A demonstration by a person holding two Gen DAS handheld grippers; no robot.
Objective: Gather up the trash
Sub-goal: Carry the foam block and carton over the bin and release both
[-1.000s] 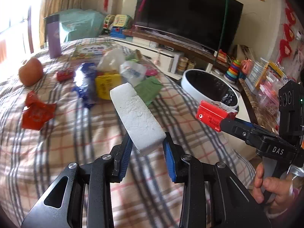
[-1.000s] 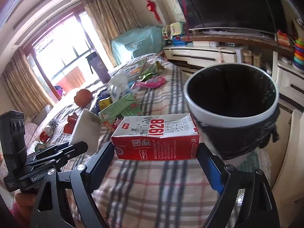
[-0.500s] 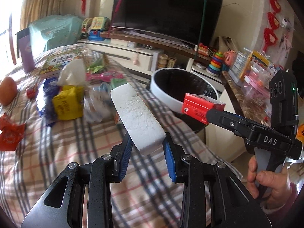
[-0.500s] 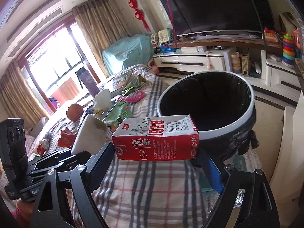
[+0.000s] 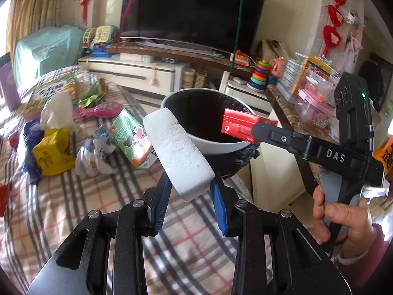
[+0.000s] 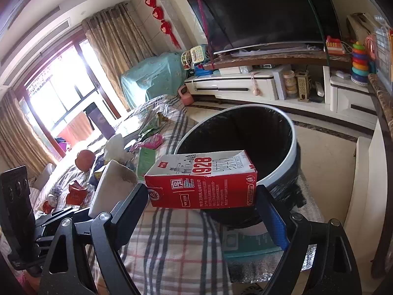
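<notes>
My left gripper [image 5: 189, 194] is shut on a white foam block [image 5: 176, 152], held above the plaid bed near the white-rimmed trash bin [image 5: 216, 145] lined with a black bag. My right gripper [image 6: 203, 196] is shut on a red and white milk carton [image 6: 203, 184], held level at the bin's near rim [image 6: 282, 172]. The carton [image 5: 240, 125] also shows in the left wrist view over the bin's opening. The foam block [image 6: 110, 186] shows at the left in the right wrist view.
More trash lies on the plaid bed [image 5: 61, 209]: a green milk carton [image 5: 132, 137], a yellow wrapper [image 5: 51, 152], a white bag [image 5: 95, 152], blue and pink wrappers, an orange ball [image 6: 84, 159]. A TV stand [image 6: 245, 86] and toys line the far wall.
Both grippers have moved toward the bin with their loads. The bin is now closer and larger in both views. The carton has tilted slightly and reached the bin's rim.
</notes>
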